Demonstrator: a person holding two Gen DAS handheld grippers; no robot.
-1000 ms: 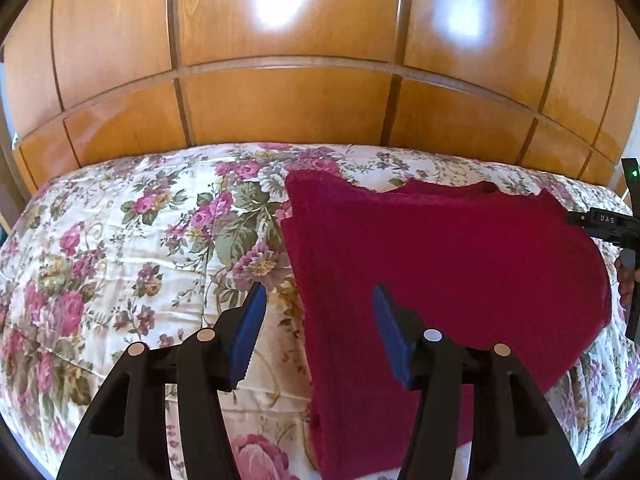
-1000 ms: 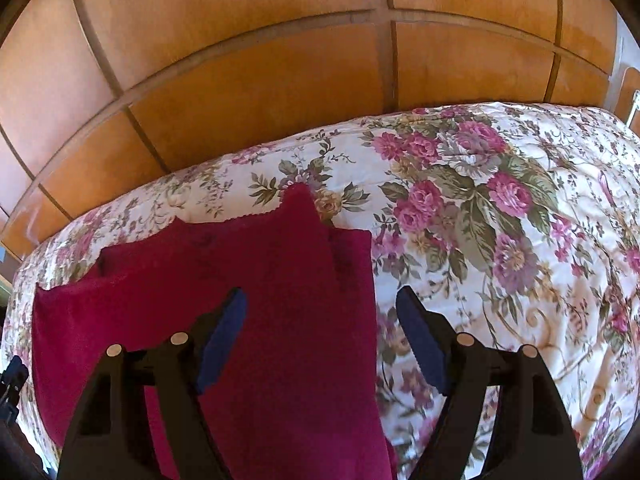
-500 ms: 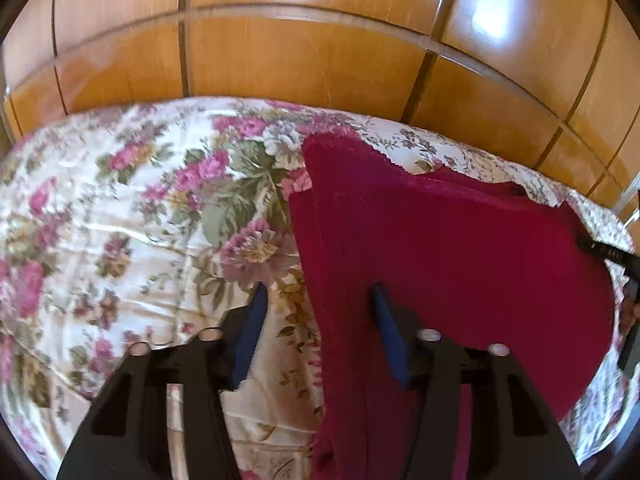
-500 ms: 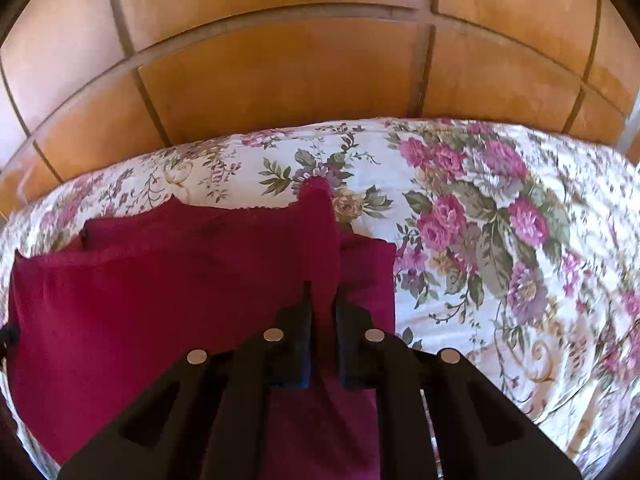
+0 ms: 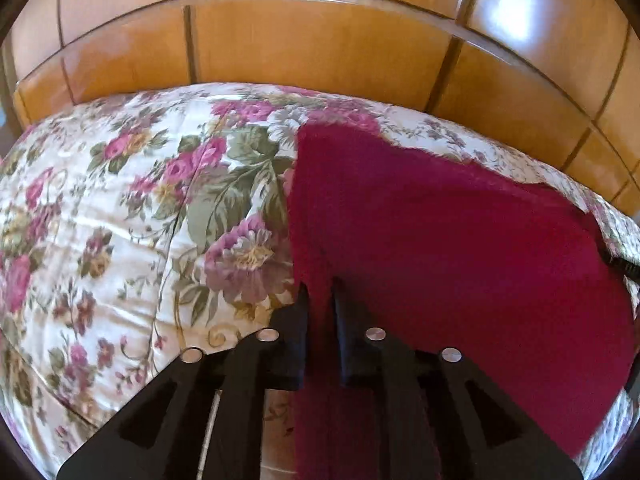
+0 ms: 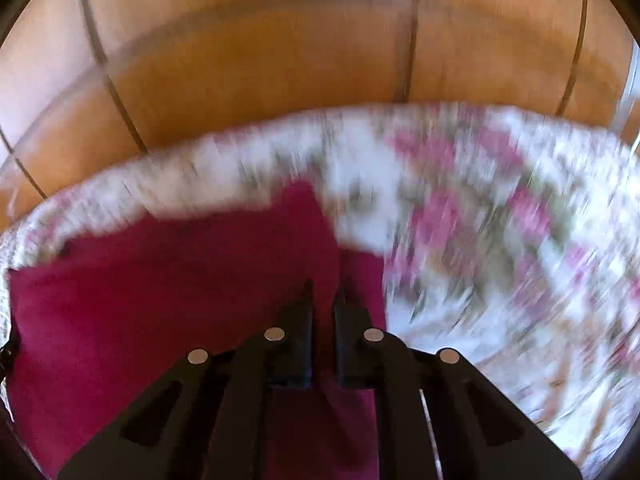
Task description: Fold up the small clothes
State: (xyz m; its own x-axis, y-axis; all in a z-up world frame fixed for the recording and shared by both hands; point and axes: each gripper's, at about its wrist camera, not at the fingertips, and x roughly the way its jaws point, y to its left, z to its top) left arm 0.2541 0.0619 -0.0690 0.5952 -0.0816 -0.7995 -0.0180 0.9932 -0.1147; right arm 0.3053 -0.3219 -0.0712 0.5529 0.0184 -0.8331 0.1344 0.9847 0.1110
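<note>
A dark red garment (image 5: pixel 460 248) lies spread on the flowered bedspread (image 5: pixel 132 216). In the left wrist view my left gripper (image 5: pixel 320 296) has its jaws closing on the garment's left edge, and a strip of red cloth runs between the pads. The right wrist view is blurred; there the garment (image 6: pixel 160 300) fills the lower left. My right gripper (image 6: pixel 323 296) is shut on the garment's right edge, with a fold of cloth pinched between its fingers. The other gripper's black tip (image 5: pixel 624 266) shows at the garment's far right side.
A glossy wooden wardrobe front (image 5: pixel 320 52) rises straight behind the bed. The flowered bedspread (image 6: pixel 500 240) stretches to the right of the garment in the right wrist view and to the left of it in the left wrist view.
Both grippers came down onto the garment's side edges. The right jaws closed on the right edge first; the left jaws narrowed step by step around the left edge. The right view is now blurred.
</note>
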